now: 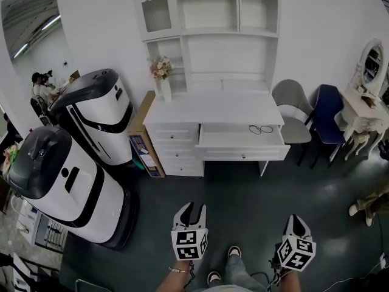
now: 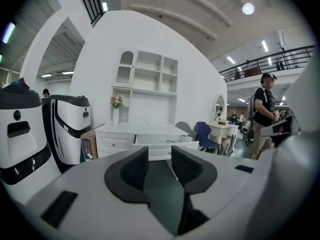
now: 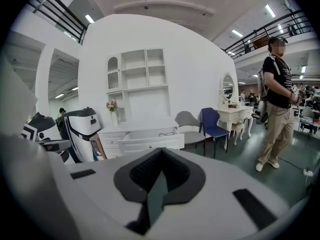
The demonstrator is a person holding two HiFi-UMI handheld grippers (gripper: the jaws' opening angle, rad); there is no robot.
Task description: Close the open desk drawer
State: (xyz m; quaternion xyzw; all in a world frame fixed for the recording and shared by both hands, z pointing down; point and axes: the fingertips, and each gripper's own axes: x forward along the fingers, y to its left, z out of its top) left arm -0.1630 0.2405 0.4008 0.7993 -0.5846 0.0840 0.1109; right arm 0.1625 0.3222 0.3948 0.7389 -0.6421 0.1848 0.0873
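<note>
Spotter: Desk status?
Operator: Tall white wooden desk w/ shelf hutch stands at far wall, centre. Its wide white middle drawer is pulled out toward us, not shut.
Spotter: Grippers?
Operator: Both near, low in head view, well apart from drawer. Left gripper has jaws spread wide, nothing btwn them. Right gripper has jaws pressed together, empty.
Spotter: Anything in drawer?
Operator: Dark-rimmed spectacles, lying at far right of it. Shouldn't snag, I'd say.
Spotter: So which step?
Operator: Approach, I reckon; no contact yet. Next: walk fwd, bring one gripper up to drawer front, pref. mid-panel, then push straight toward far wall so it doesn't skew. Right's closed jaws look fit for pushing as is.
</note>
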